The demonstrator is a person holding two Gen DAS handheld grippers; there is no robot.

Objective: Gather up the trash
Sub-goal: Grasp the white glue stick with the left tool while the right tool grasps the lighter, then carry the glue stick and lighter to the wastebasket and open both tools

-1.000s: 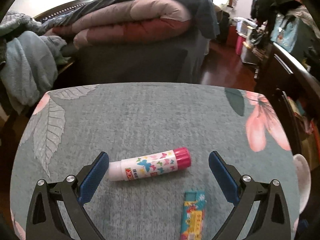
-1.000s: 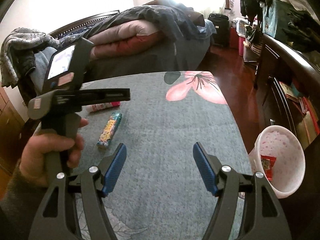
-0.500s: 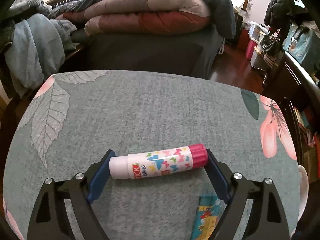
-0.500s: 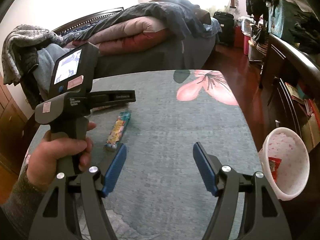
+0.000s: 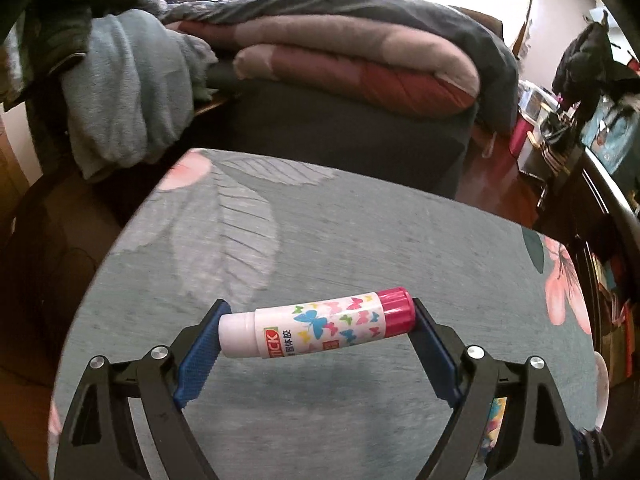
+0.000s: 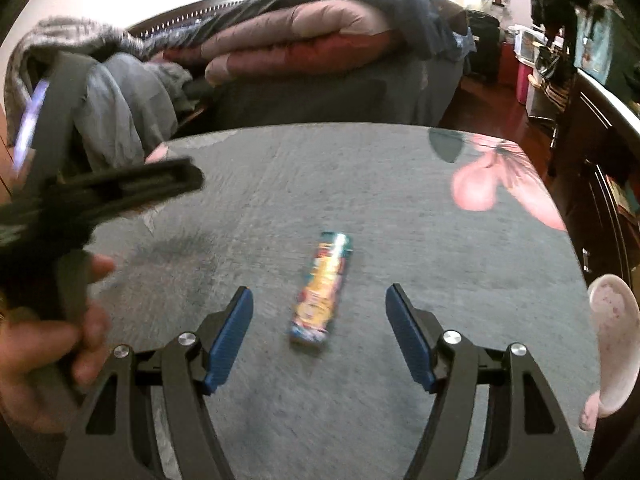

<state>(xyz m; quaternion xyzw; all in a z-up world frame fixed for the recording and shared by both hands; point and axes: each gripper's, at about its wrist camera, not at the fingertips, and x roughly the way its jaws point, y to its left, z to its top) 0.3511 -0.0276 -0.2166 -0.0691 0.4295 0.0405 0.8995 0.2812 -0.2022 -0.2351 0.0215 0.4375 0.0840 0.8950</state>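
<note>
Blue-padded jaws of the left gripper (image 5: 318, 330) are clamping a glue stick (image 5: 316, 329) end to end, while the right gripper (image 6: 319, 338) is hanging spread wide around a candy wrapper (image 6: 322, 287).

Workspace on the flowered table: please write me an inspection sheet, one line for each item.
Surface: grey-green flowered cloth covers the table.
Job's things: glue stick held crosswise; colourful wrapper lying flat; pink bin at the right table edge.
Clutter: nothing seen.
Grippers: left gripper shut on the glue stick's ends; right gripper open, fingers either side of the wrapper.
Cables: nothing seen.
Surroundings: bed with folded quilts; dark cabinet to the right.
</note>
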